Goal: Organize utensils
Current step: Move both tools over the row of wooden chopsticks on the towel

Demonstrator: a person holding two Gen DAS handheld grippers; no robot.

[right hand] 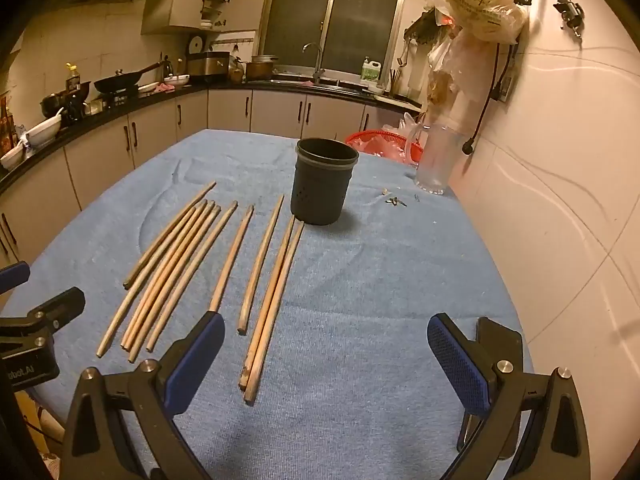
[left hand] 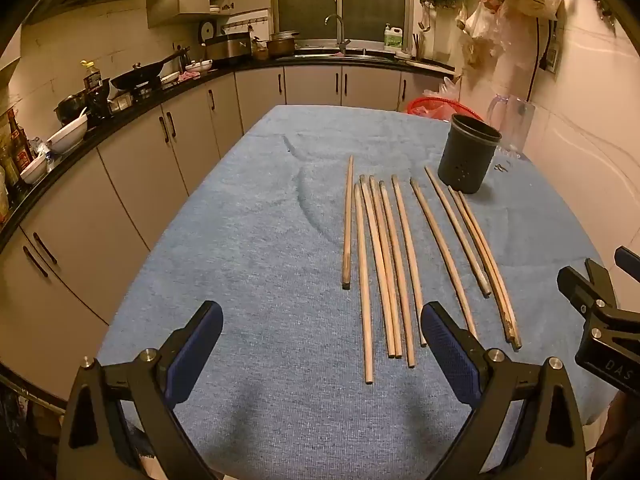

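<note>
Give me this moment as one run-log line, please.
left tool open | right tool open | chopsticks on cloth | holder upright

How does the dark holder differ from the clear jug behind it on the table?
The dark holder is opaque and almost black; the clear jug is see-through. The holder has small holes in its wall and no handle that shows; the jug has a handle and no holes. The holder stands close to the chopsticks; the jug stands further back, by the wall. Both stand upright on the blue cloth, mouth up.
</note>
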